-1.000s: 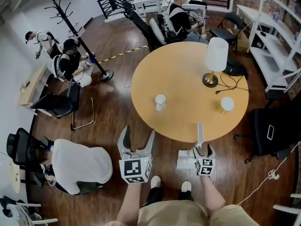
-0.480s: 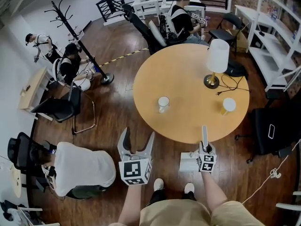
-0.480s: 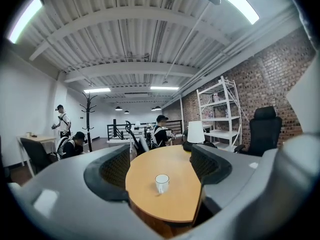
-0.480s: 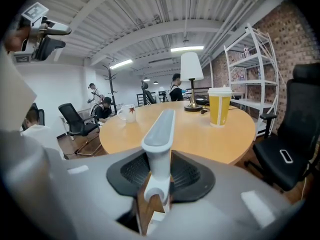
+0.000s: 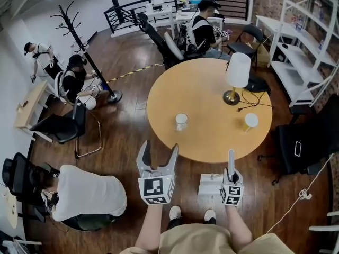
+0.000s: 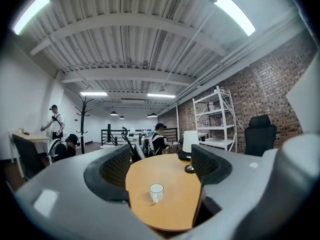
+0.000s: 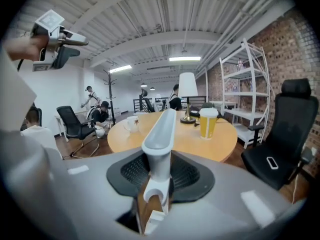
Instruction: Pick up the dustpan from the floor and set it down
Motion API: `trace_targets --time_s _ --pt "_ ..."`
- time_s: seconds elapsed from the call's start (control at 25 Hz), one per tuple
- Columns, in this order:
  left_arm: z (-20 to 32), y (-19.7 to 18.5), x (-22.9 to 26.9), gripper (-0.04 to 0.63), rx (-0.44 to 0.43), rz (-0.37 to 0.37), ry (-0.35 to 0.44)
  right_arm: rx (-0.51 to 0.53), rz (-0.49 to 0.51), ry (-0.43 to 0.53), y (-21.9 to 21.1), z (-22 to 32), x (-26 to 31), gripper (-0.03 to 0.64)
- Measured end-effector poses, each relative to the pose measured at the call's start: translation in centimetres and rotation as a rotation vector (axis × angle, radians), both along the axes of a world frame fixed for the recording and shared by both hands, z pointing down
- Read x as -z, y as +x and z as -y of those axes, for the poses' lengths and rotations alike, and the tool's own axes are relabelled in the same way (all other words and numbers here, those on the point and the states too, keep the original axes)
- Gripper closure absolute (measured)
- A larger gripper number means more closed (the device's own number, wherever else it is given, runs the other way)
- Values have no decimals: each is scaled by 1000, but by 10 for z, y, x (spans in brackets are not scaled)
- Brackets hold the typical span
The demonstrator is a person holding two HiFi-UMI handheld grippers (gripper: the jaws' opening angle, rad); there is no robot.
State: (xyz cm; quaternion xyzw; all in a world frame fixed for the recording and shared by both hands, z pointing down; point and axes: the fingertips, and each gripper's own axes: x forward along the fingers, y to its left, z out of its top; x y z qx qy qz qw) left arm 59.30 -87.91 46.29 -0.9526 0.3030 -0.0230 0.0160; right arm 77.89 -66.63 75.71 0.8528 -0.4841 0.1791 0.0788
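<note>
The white dustpan (image 5: 210,184) hangs low in front of my feet, its long handle (image 5: 231,163) pointing up toward the table edge. My right gripper (image 5: 231,180) is shut on that handle. In the right gripper view the handle (image 7: 161,129) runs out between the closed black pads, and the gripper (image 7: 159,176) clamps its base. My left gripper (image 5: 157,155) is held level to the left of the dustpan, open and empty. In the left gripper view it (image 6: 160,174) frames the table with nothing between the fingers (image 6: 112,176).
The round wooden table (image 5: 209,136) stands just ahead, with a lamp (image 5: 237,73), a white cup (image 5: 181,121) and a yellow cup (image 5: 250,121). A crouching person (image 5: 87,194) is at the left. A black office chair (image 5: 307,147) is at the right. Other people sit further back.
The right gripper's jaws, open around the handle a second ago, have closed on it, and the gripper has risen with the dustpan. The left gripper has risen a little.
</note>
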Motion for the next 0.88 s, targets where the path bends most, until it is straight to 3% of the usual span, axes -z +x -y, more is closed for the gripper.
trace_targets --time_s 0.36,0.64,0.88 --pt "-13 -2 23 232 -39 -66 22 -34 -246 265 -4 -5 191 505" --pt "-18 -14 62 232 -41 -124 71 -30 -302 345 -12 3 307 505" --pt "-33 -25 91 233 -33 -143 106 -23 -292 366 -20 8 366 505"
